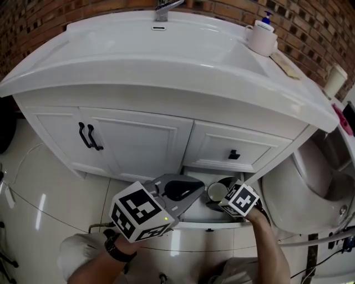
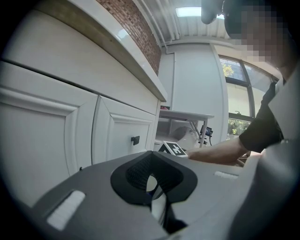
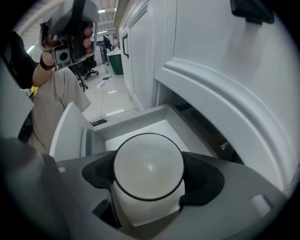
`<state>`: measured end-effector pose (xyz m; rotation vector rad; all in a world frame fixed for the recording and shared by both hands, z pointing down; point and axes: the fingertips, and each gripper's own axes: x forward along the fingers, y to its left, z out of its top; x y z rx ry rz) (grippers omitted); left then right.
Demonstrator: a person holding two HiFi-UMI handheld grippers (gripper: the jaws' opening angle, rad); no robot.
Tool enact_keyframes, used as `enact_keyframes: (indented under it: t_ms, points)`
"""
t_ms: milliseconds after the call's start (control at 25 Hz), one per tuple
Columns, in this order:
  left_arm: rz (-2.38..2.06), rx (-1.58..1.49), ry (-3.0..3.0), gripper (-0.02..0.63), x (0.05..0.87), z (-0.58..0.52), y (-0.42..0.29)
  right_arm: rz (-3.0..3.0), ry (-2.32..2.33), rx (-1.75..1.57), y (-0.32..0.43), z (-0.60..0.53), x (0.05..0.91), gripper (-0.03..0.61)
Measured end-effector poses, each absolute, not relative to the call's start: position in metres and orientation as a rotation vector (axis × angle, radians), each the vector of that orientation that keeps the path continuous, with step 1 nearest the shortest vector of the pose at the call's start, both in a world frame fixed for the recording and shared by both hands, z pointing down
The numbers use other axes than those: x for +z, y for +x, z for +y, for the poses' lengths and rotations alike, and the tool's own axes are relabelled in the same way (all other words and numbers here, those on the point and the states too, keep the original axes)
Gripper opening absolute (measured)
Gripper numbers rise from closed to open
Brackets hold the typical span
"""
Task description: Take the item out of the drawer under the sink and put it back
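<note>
The drawer (image 1: 206,224) under the sink is pulled open, and its white inside (image 3: 140,123) shows in the right gripper view. My right gripper (image 1: 217,196) is shut on a white cup (image 3: 148,169) with a dark rim. The black pads (image 3: 202,180) press on the cup's two sides and hold it upright over the open drawer. In the head view the cup (image 1: 215,191) sits just ahead of the gripper's marker cube. My left gripper (image 1: 187,192) hovers left of the drawer, jaws together on nothing. It points (image 2: 154,187) along the cabinet front.
Above is the white sink (image 1: 166,50) with a faucet (image 1: 165,8). A white mug with a blue pump (image 1: 262,34) stands on the counter's right. Cabinet doors with black handles (image 1: 89,137) are at left, and a shut drawer with a black knob (image 1: 233,155) is above the open one. A toilet (image 1: 319,188) stands close on the right.
</note>
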<state>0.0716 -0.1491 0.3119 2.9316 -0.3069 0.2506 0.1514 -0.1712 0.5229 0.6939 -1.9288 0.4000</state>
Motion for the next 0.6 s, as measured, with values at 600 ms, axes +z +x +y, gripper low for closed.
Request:
enact_keyframes:
  t_ms: [600]
  points:
    - [-0.299, 0.133, 2.921, 0.014, 0.291, -0.128, 0.071, -2.134, 1.004, 0.262, 0.159, -0.159, 0.442, 0.376]
